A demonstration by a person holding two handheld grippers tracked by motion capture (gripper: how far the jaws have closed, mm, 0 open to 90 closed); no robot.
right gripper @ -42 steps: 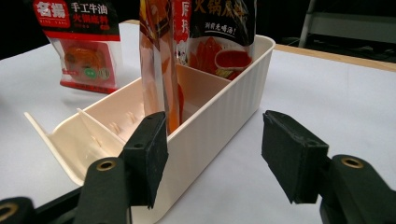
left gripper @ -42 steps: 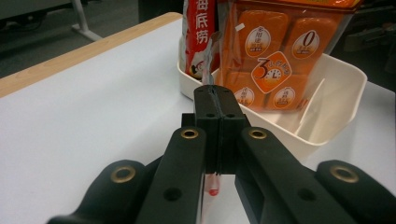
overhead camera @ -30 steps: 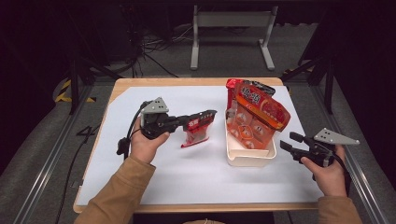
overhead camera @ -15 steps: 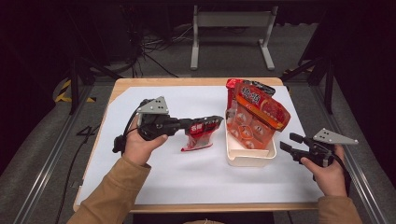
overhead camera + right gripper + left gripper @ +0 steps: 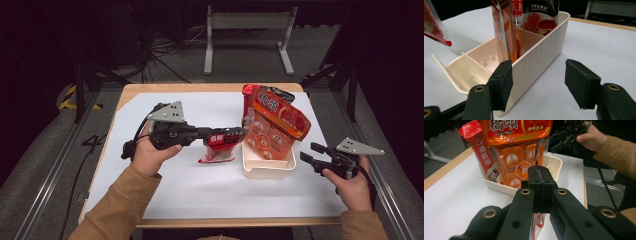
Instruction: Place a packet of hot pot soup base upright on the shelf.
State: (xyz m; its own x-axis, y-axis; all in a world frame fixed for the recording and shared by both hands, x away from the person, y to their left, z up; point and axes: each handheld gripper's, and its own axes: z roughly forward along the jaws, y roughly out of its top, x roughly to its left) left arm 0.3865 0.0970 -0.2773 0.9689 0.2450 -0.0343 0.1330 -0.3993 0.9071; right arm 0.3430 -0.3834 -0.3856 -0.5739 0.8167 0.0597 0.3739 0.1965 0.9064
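left hand (image 5: 150, 156) sits left of centre in the high view, forearm coming up from the bottom edge, holding the left claw (image 5: 239, 133) level and pointing right toward the cream bin (image 5: 266, 169). its jaws are pressed together, pinching the top edge of a small red packet (image 5: 219, 147) that hangs below them, off the white tabletop (image 5: 200, 190), just left of the bin. right hand (image 5: 352, 182) is at the lower right of the high view, right claw (image 5: 306, 153) pointing left at the bin's right side, jaws spread, nothing between the pads.

left gripper view: closed pads (image 5: 539, 178) at centre with the packet's clear seam sticking up between them, a bit of red packet (image 5: 539, 223) below; the orange snack bag (image 5: 519, 150) and a red pouch (image 5: 480, 150) stand in the bin (image 5: 554, 163); the other hand (image 5: 590, 137) is at upper right.

right gripper view: the bin (image 5: 536, 55) has inner dividers, its near compartment looks bare, bags stand further back; packet corner (image 5: 436, 32) at upper left, clear of the tabletop.
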